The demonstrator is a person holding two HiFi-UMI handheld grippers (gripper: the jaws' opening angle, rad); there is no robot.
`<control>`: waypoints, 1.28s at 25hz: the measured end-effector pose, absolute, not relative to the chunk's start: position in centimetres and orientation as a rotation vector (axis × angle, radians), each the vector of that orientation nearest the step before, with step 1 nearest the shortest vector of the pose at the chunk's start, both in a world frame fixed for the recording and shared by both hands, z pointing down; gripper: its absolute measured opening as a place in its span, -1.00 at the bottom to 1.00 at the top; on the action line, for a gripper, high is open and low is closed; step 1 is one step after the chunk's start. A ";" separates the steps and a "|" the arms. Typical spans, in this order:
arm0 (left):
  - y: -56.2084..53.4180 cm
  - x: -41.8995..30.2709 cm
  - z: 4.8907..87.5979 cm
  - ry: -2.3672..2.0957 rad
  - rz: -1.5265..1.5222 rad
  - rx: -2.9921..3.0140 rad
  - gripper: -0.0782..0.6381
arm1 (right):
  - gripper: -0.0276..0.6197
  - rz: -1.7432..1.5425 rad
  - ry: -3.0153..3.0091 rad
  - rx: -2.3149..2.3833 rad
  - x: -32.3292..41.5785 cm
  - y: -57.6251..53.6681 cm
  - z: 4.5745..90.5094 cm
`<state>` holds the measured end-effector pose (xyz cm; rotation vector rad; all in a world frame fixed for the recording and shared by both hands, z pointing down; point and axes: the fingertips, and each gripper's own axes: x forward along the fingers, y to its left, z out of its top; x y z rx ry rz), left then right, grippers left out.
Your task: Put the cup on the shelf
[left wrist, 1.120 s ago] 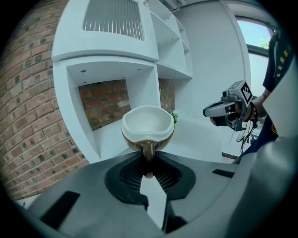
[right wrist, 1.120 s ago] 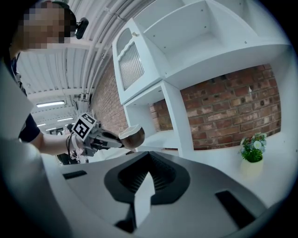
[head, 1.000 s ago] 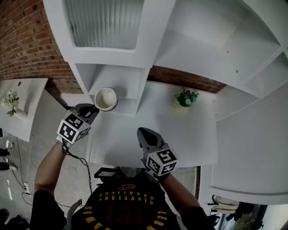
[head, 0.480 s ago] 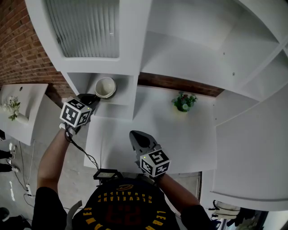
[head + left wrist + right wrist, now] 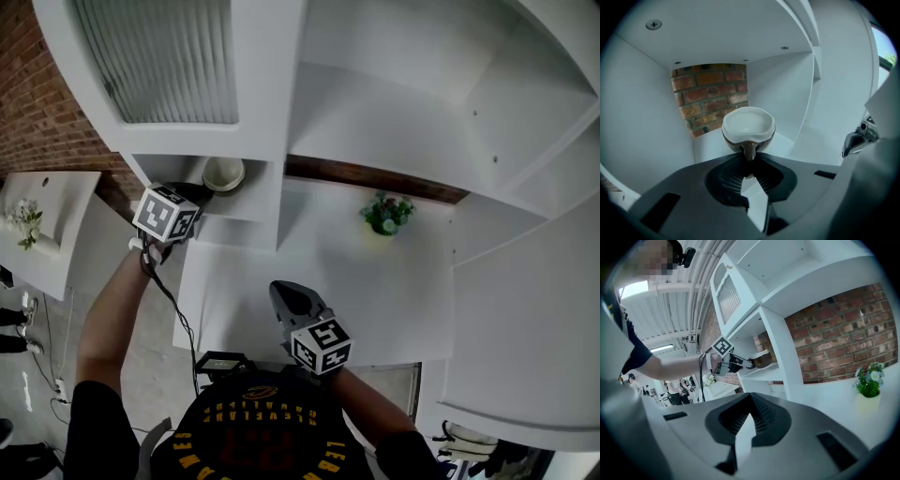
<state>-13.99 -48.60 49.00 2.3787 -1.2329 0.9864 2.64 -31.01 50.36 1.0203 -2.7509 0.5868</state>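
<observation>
A: Left gripper view, entry one?
B: Left tool [image 5: 749,157]: jaws narrow, clamped on the handle of the cup [image 5: 748,125]. Cup: white inside, brown outside, upright within the shelf [image 5: 642,122] compartment; contact with its board unclear.
A: Entry two?
B: Right tool [image 5: 750,397]: jaws together, nothing between, above the white surface [image 5: 825,399].

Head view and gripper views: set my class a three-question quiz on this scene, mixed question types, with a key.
1. True or false: the left gripper grips the cup by its handle.
2. The potted plant stands: A) on the left gripper; B) on the white counter; C) inside the cup.
3. Fill in: the right gripper holds ____.
Key: 1 true; 2 B; 3 nothing.
</observation>
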 end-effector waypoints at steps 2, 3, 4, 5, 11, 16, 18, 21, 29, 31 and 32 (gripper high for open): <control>-49.0 -14.0 49.3 -1.231 0.990 2.360 -0.66 | -0.93 0.595 -2.747 1.021 2.8 -31.0 50.7; -49.2 -14.0 49.5 -1.227 0.992 2.351 -0.66 | -0.93 0.598 -2.745 1.022 2.8 -31.0 50.8; -49.4 -14.0 49.6 -1.224 0.997 2.343 -0.66 | -0.93 0.600 -2.743 1.024 2.9 -31.0 50.9; -49.6 -14.1 49.6 -1.223 1.005 2.335 -0.66 | -0.93 0.603 -2.741 1.027 2.9 -31.0 51.0; -50.3 -14.3 50.4 -1.210 1.031 2.295 -0.66 | -0.93 0.599 -2.727 1.039 3.3 -31.0 51.2; -50.2 -14.4 51.1 -1.209 1.005 2.280 -0.66 | -0.93 0.594 -2.719 1.060 4.0 -31.1 51.3; -50.2 -14.4 51.1 -1.227 0.988 2.281 -0.66 | -0.93 0.595 -2.719 1.069 4.2 -31.3 51.2; -50.3 -14.5 51.2 -1.262 0.961 2.286 -0.66 | -0.93 0.589 -2.721 1.072 4.1 -31.5 51.1; -49.6 -14.9 51.5 -1.282 0.828 2.271 -0.41 | -0.93 0.580 -2.723 1.062 3.8 -31.3 50.9; -49.2 -14.8 51.1 -1.291 0.778 2.274 -0.35 | -0.93 0.579 -2.722 1.063 3.8 -31.3 50.9; -48.9 -14.8 50.8 -1.301 0.764 2.278 -0.34 | -0.93 0.578 -2.722 1.064 3.8 -31.2 50.9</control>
